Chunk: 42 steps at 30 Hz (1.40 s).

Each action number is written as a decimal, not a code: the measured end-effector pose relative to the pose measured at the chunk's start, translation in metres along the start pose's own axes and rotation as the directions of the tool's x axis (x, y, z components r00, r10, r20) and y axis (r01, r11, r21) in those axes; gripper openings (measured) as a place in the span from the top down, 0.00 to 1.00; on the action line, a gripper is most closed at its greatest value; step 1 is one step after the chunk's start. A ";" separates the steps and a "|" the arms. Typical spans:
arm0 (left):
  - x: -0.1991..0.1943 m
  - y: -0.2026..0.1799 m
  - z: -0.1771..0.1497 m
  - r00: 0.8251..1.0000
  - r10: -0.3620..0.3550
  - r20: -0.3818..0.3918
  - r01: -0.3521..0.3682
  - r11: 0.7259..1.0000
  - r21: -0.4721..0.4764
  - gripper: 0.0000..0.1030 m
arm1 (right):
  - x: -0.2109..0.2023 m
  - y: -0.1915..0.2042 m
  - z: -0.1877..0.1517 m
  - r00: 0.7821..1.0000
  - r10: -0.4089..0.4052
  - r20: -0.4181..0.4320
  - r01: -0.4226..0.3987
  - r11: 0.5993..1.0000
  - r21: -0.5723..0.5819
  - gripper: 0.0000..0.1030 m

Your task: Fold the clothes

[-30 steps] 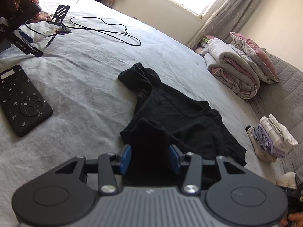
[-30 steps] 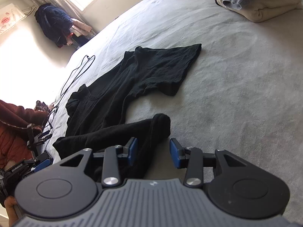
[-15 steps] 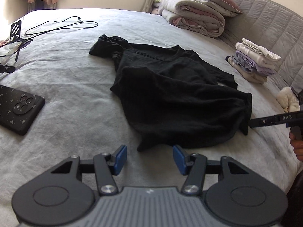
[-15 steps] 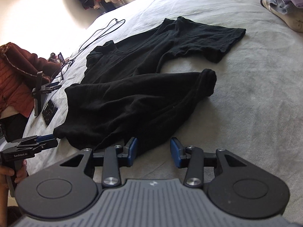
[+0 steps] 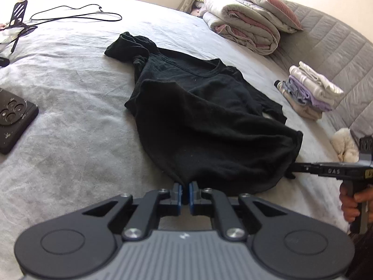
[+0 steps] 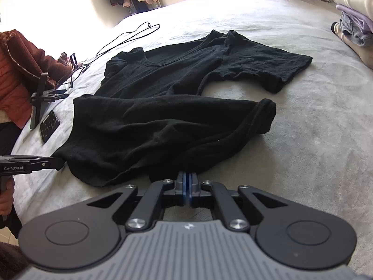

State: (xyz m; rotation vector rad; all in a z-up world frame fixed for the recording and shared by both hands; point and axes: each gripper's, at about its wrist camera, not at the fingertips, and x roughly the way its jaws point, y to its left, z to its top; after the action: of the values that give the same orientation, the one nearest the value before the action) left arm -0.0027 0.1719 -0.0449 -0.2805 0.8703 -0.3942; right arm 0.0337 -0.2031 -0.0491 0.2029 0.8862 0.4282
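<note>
A black T-shirt (image 5: 209,121) lies rumpled on the grey bed, neckline far, hem near me; it also shows in the right wrist view (image 6: 163,121). My left gripper (image 5: 184,192) is shut on the hem at its near left corner. My right gripper (image 6: 187,190) is shut on the hem at the other near corner. Each gripper shows in the other's view: the right one (image 5: 293,166) at the shirt's right edge, the left one (image 6: 57,162) at the shirt's left edge. The hem sags between them.
A black phone (image 5: 11,119) lies on the bed (image 5: 70,154) at left, with a phone stand and a black cable (image 5: 77,17) farther back. Folded clothes (image 5: 310,91) and rolled quilts with a pillow (image 5: 247,28) are at right. A person in red (image 6: 16,77) sits at left.
Both grippers were open just short of the hem; now both have closed on it. The shirt's near edge is gathered and slightly lifted at the two corners.
</note>
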 end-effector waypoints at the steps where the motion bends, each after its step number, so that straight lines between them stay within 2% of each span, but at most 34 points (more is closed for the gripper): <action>1: -0.004 0.000 0.001 1.000 -0.002 0.002 0.002 0.999 -0.034 0.95 | -0.004 -0.003 0.000 1.000 0.004 0.003 -0.005 1.000 0.014 0.99; 4: -0.018 -0.001 0.007 1.000 -0.017 0.003 0.017 0.993 -0.118 0.95 | -0.016 -0.011 0.001 1.000 0.018 0.002 -0.018 0.998 0.057 0.99; 7: -0.034 -0.003 0.010 0.999 -0.039 0.017 0.042 0.986 -0.162 0.95 | -0.032 -0.017 0.002 1.000 0.023 0.007 -0.024 0.996 0.084 0.99; 13: -0.065 -0.003 0.003 0.998 -0.057 -0.001 0.055 0.972 -0.226 0.95 | -0.066 -0.032 -0.010 0.998 0.068 -0.005 -0.066 0.983 0.172 0.99; 21: -0.096 0.005 -0.027 0.995 -0.104 0.003 0.100 0.952 -0.289 0.95 | -0.103 -0.044 -0.034 0.992 0.120 -0.032 -0.108 0.961 0.255 0.99; 28: -0.106 0.014 -0.056 0.993 -0.116 -0.033 0.098 0.938 -0.333 0.94 | -0.126 -0.039 -0.046 0.995 0.104 -0.010 -0.098 0.966 0.241 0.99; 29: -0.107 0.015 -0.058 0.993 -0.113 -0.032 0.095 0.937 -0.336 0.94 | -0.128 -0.038 -0.047 0.995 0.103 -0.003 -0.099 0.966 0.241 0.95; 30: -0.108 0.016 -0.060 0.994 -0.103 -0.028 0.088 0.937 -0.339 0.93 | -0.129 -0.038 -0.048 0.994 0.107 0.006 -0.105 0.964 0.244 0.86; 32: -0.110 0.020 -0.064 0.997 -0.077 -0.012 0.068 0.934 -0.350 0.87 | -0.129 -0.037 -0.049 0.995 0.099 0.013 -0.099 0.962 0.253 0.85; 33: -0.110 0.022 -0.067 0.998 -0.064 -0.001 0.060 0.933 -0.355 0.74 | -0.128 -0.036 -0.049 0.996 0.093 0.012 -0.093 0.964 0.249 0.83; 34: -0.111 0.024 -0.069 0.998 -0.055 0.007 0.054 0.933 -0.355 0.56 | -0.127 -0.035 -0.051 0.996 0.084 0.013 -0.084 0.966 0.243 0.79; 35: -0.111 0.025 -0.070 0.999 -0.046 0.015 0.048 0.934 -0.354 0.52 | -0.126 -0.034 -0.052 0.997 0.074 0.017 -0.076 0.968 0.239 0.58; 36: -0.110 0.026 -0.072 0.999 -0.039 0.019 0.043 0.936 -0.349 0.52 | -0.125 -0.032 -0.054 0.998 0.064 0.020 -0.067 0.970 0.235 0.48; 42: -0.109 0.017 -0.082 1.000 -0.018 -0.014 0.014 0.965 -0.263 0.50 | -0.111 -0.027 -0.066 0.999 0.048 0.010 -0.049 0.972 0.229 0.48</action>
State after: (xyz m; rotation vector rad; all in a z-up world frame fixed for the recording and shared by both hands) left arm -0.1269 0.2292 -0.0280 -0.5300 0.9374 -0.2954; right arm -0.0717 -0.2765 -0.0209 0.4383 0.9272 0.3704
